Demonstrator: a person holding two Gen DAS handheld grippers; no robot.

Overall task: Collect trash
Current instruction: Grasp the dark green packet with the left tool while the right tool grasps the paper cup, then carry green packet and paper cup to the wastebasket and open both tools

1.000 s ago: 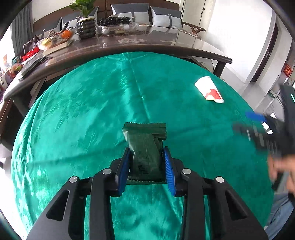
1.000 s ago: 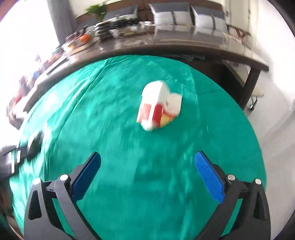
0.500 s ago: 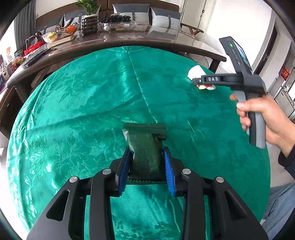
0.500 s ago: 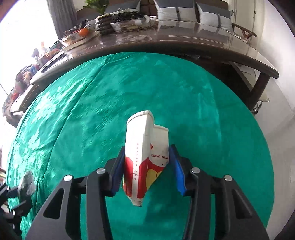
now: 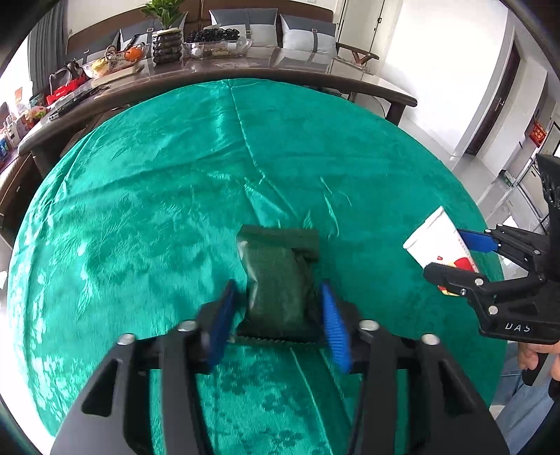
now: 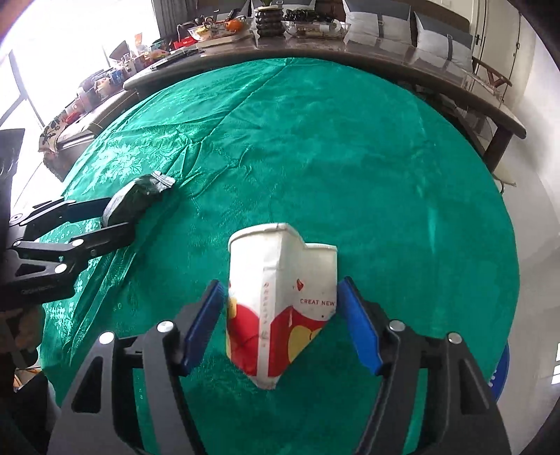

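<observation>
Both grippers opening around trash over green-clothed round table.

Crushed paper cup (image 6: pixel 280 301), white w/ red & yellow print, flattened, mouth pointing away, nothing visible inside; sits between blue pads of right gripper (image 6: pixel 278 323), whose jaws have just been opening, gap showing on left pad side, right pad at cup's edge. Dark green snack packet (image 5: pixel 278 280), sealed, lies between left gripper (image 5: pixel 278 323) pads, jaws also just been opening, clear of packet both sides. Both over teal tablecloth (image 5: pixel 157 182). Beyond: long dark table (image 5: pixel 266 68) w/ glass bowl (image 5: pixel 218 47) of dark contents, fruit dish (image 5: pixel 117 63), potted plant (image 5: pixel 166 31).
</observation>
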